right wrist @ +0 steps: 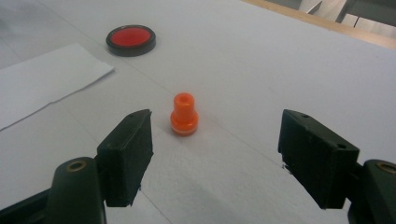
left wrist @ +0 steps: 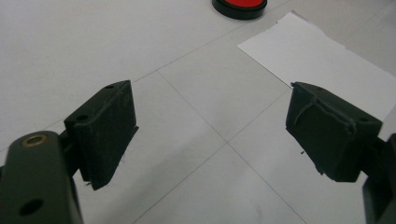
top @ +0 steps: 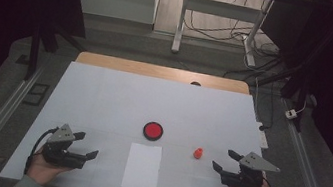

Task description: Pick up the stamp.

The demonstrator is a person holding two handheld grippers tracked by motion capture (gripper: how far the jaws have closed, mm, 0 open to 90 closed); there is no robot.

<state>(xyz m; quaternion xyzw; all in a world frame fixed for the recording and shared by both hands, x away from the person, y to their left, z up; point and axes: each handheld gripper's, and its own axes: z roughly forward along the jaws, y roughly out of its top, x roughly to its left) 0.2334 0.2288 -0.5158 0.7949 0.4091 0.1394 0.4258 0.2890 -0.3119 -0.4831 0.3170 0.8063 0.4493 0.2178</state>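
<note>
High view shows a white table (top: 103, 93) with a sheet of white paper (top: 142, 166) near its front edge. Left gripper (top: 88, 146) and right gripper (top: 222, 160) rest at either side, jaws apart and empty. Beyond the paper lies a red disc in a black rim (top: 153, 131); an orange stopper-shaped piece (top: 198, 153) stands upright ahead of the right gripper.

table cover (top: 103, 93): matt white, smooth | sheet (top: 142, 166): paper | orange stamp (right wrist: 183, 114) ahead of right jaws: glossy plastic | table edge (top: 158, 71): wood
</note>
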